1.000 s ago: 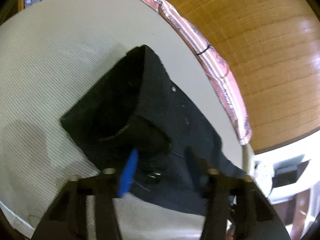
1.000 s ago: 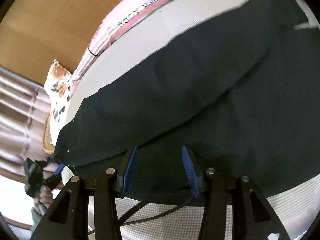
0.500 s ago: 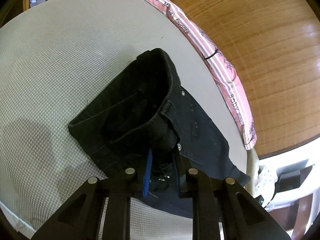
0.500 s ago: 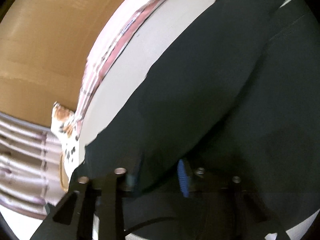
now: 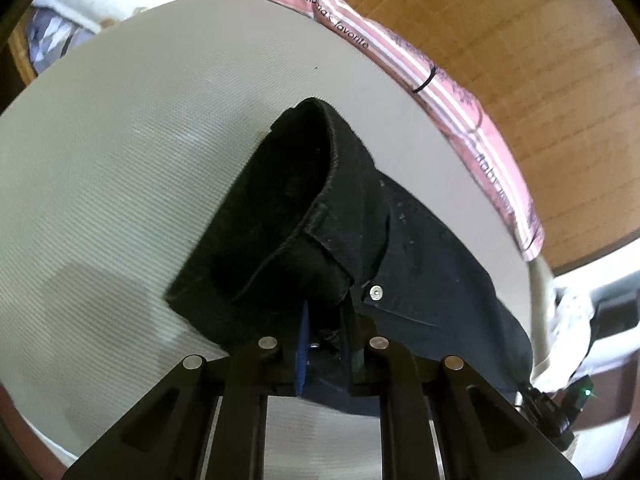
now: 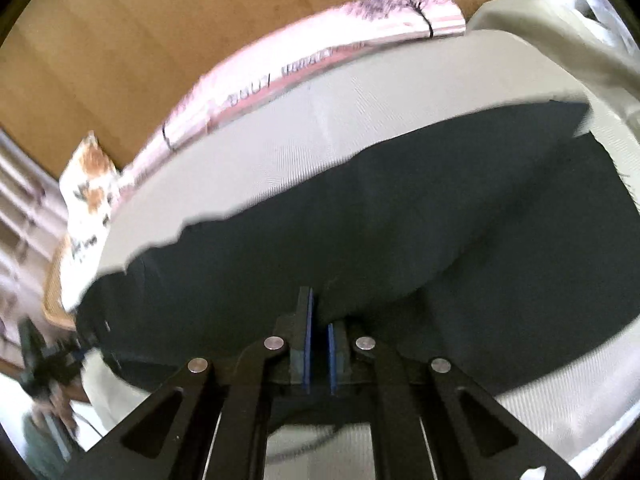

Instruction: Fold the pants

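Note:
Black pants [image 5: 344, 240] lie on a pale woven bed surface [image 5: 120, 184]. In the left wrist view the waistband end is raised and open, with a metal button [image 5: 376, 292] showing. My left gripper [image 5: 326, 344] is shut on the waistband fabric. In the right wrist view the pants [image 6: 400, 232] spread wide as a dark sheet with the near edge lifted in a fold. My right gripper [image 6: 318, 340] is shut on that edge, its blue pads nearly touching with cloth between them.
A pink striped cloth [image 5: 440, 76] runs along the bed's far edge against a wooden headboard [image 5: 520, 40]. Patterned pillows [image 6: 90, 184] lie at one end. The other gripper and hand show at the far left of the right wrist view [image 6: 44, 364].
Both grippers have closed from open onto the pants. The left one took the waistband and lifted it; the right one took the near edge and raised it.

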Demonstrator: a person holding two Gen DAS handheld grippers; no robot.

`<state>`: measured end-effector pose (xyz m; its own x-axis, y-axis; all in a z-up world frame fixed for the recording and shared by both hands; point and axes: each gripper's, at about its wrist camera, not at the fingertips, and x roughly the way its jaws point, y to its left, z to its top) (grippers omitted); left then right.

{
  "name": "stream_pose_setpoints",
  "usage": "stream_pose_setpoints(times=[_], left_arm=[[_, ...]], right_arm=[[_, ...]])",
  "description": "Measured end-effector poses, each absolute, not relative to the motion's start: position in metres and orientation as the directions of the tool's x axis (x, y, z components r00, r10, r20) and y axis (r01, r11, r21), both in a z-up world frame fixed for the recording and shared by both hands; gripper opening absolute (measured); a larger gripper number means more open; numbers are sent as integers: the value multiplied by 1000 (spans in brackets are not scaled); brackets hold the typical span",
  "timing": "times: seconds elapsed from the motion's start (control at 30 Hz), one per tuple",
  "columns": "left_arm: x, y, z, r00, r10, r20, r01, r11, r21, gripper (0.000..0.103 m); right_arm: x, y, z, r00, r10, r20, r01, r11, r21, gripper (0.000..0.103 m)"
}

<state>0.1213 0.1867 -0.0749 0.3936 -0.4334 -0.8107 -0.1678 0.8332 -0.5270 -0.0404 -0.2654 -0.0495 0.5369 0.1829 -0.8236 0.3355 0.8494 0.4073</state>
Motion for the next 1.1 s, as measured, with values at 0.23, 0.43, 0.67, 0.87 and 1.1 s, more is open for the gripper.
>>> stream_pose_setpoints(times=[0.23, 0.43, 0.67, 0.87, 1.1], left_arm=[[122, 168, -73, 386, -296, -874, -78, 933, -351, 14], [113, 163, -69, 407, -242, -881, -35, 959, -280, 14], [111, 161, -67, 388, -221, -895, -26, 968, -251, 14], [113, 155, -70, 364, -173, -915, -9, 982, -189, 15], [107, 140, -63, 402, -123, -907, 38, 992, -117, 22]], right_arm=[[-43, -264, -90, 440, 214, -872, 403, 821, 405, 6], [-48, -265, -87, 444, 217, -869, 414, 811, 414, 6], [-46, -269, -96, 447, 250, -859, 423, 787, 449, 12], [-48, -280, -99, 468, 336, -817, 444, 710, 546, 30], [-67, -298, -83, 466, 344, -815, 450, 701, 553, 42]])
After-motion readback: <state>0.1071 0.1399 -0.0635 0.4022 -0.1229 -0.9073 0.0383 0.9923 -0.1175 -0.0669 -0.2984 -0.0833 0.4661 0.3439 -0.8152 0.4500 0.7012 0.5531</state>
